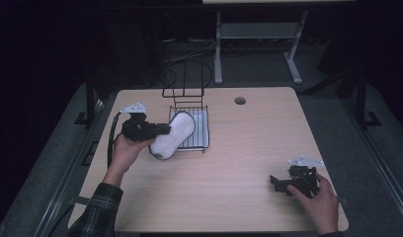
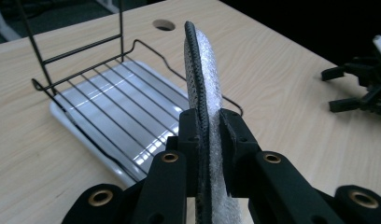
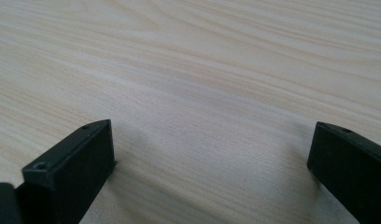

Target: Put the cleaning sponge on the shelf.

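Left gripper (image 1: 162,129): clamped on white sponge (image 1: 174,134), held on edge at wire rack's (image 1: 192,129) left side, possibly just clear of it. Right gripper (image 3: 209,163): jaws wide, resting near right on table (image 1: 239,163).

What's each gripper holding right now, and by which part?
The left gripper is shut on the white sponge pad, clamping one end across its thin edge, beside the wire rack. The right gripper is open over the table, holding nothing.
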`<state>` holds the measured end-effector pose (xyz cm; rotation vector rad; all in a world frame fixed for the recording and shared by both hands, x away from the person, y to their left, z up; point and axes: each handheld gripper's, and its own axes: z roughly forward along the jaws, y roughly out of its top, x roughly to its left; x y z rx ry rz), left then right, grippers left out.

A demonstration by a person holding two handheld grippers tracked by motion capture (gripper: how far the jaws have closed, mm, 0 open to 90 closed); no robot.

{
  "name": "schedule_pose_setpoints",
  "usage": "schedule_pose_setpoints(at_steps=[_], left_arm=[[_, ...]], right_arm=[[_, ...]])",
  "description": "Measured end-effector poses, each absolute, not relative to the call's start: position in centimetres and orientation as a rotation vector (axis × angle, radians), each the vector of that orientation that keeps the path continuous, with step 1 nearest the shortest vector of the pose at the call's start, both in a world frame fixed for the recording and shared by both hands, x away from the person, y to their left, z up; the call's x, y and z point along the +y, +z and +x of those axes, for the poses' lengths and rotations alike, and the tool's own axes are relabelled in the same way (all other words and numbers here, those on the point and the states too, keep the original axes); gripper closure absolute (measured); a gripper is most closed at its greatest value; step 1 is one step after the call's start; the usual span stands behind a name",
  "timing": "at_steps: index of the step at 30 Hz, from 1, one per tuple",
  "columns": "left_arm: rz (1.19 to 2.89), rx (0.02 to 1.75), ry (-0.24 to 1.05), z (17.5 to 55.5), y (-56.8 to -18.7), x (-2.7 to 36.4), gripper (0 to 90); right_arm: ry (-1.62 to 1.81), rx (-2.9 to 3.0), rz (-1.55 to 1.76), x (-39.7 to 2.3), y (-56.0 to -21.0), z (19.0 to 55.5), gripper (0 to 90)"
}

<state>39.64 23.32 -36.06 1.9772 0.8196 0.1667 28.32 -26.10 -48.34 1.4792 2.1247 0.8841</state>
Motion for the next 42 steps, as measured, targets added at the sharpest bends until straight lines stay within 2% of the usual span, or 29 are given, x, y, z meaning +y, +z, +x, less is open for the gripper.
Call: schedule_pose_setpoints(at_steps=[17,31,42], left_arm=[[1.903,0.905,0.168,43.8,-35.9,23.3,79.3],[1.878,0.972,0.161,47.0,-37.7,23.1,79.2],[1.87,1.016,0.18,48.0,-39.1,23.2,77.3]], right_arm=[[0.884,2.125,1.476,-26.1,-48.3,28.3,0.2],[0.884,2.125,1.476,-26.1,-48.3,28.3,0.2],[0.884,2.125,1.475,-26.1,-48.3,28.3,0.2]])
